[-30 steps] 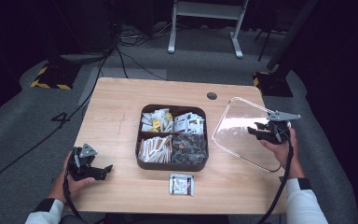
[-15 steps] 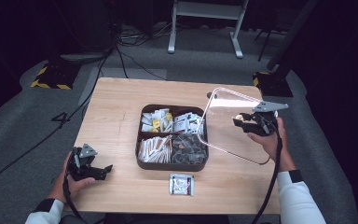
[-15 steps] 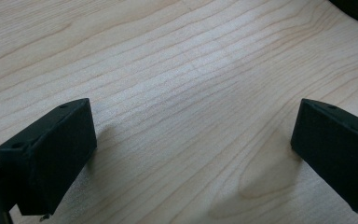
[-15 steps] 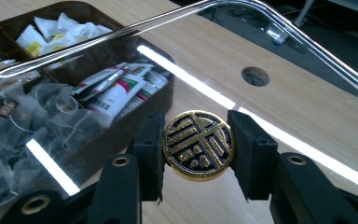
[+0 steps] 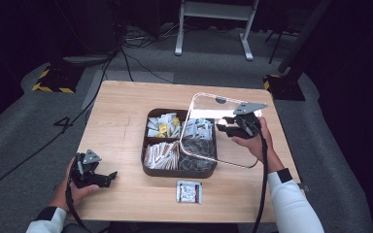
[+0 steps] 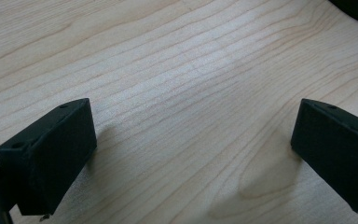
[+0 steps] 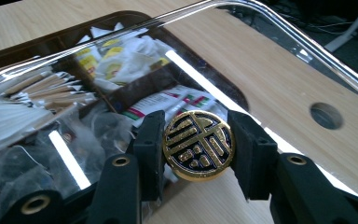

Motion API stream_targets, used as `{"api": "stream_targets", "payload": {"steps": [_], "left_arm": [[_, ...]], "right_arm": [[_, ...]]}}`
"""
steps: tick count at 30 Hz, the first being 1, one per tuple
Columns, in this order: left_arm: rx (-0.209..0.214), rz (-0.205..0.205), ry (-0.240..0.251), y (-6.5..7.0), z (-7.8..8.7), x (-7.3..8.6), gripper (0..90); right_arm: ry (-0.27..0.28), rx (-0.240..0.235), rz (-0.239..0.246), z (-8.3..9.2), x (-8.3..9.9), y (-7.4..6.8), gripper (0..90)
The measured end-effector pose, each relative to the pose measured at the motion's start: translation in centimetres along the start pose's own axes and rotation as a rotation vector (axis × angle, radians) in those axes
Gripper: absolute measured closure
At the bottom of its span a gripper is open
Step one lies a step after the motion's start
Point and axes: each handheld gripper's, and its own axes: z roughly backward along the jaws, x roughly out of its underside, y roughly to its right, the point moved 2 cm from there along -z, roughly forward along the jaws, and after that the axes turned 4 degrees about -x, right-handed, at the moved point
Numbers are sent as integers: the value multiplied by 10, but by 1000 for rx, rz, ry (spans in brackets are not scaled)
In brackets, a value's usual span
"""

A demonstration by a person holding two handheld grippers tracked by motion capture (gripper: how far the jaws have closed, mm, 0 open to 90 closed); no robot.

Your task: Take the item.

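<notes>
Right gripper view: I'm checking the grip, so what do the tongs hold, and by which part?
The right tongs hold the clear lid by its round gold knob, one jaw on each side.

- Counter: light wood top, visible grain, rounded corners; a small round hole near its far edge.
- Floor: grey carpet around the counter, falling to near black at the sides of the high view.
- Far side: white metal stand with two splayed feet.
- Black cables run loose over the carpet behind the counter.
- Yellow-and-black hazard striping on a dark base at far left; a second dark base at far right.
- Light: falls on the counter; surroundings dim.
</notes>
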Motion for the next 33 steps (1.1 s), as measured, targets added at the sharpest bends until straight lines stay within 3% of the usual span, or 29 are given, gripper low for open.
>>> {"api": "stream_targets", "payload": {"steps": [13,33], "left_arm": [[0,1,0,0,0,0,2],[0,0,0,0,0,0,2]], "right_arm": [[-11,-80,45,-37,-20,-30,587],[-23,-123,73,-72,-37,-54,587]]}}
